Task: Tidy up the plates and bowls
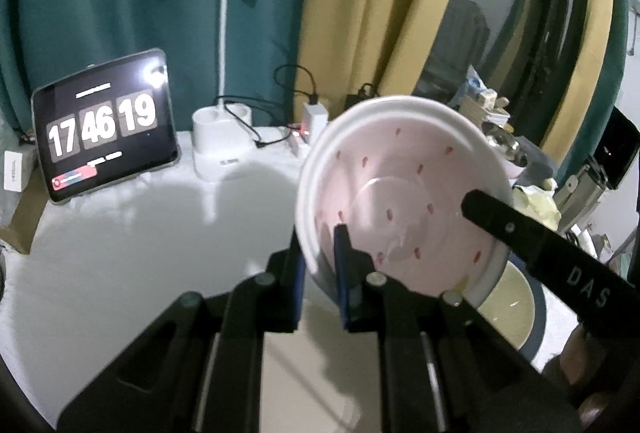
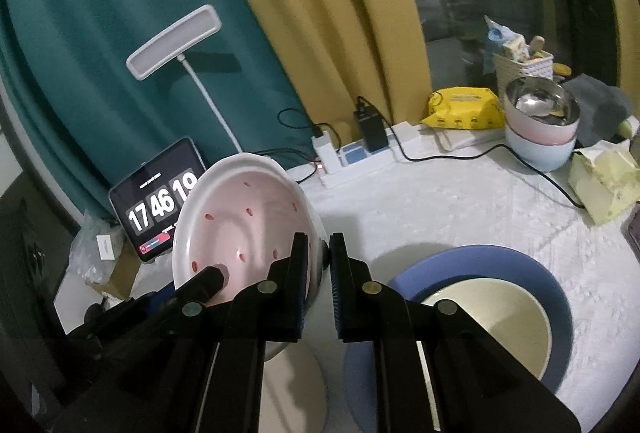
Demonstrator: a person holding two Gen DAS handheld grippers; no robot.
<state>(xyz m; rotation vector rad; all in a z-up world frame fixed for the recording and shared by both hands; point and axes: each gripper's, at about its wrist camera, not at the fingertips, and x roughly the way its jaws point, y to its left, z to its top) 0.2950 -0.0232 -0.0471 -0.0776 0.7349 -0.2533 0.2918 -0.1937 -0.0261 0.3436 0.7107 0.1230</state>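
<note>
1. Already one nesting looks done: a cream bowl [image 2: 486, 317] sits inside a blue plate [image 2: 532, 273] on the white tablecloth [image 2: 440, 201], just beyond and to the right of the right gripper [image 2: 319, 265].
2. Both tongs are clamped on the pink bowl [image 1: 400, 193]. The left gripper [image 1: 320, 265] pinches the near-left rim between its blue pads, and the right gripper pinches the opposite wall, one finger reaching inside the bowl.
3. Held between the two tongs, the pink bowl is clear of the cloth and tilted, its opening turned toward the left tongs' camera.
4. What remains, I judge, is to set this bowl down, probably onto the cream bowl and blue plate below and to its right. A stack of pale bowls with a steel bowl [image 2: 540, 105] on top stands well beyond the right tongs at the far edge and may still need sorting.
5. The pink bowl is glossy, white outside, pale pink inside with scattered small red flecks and a round flat base. It looks smooth and hard, so the rim grip could slip.
</note>
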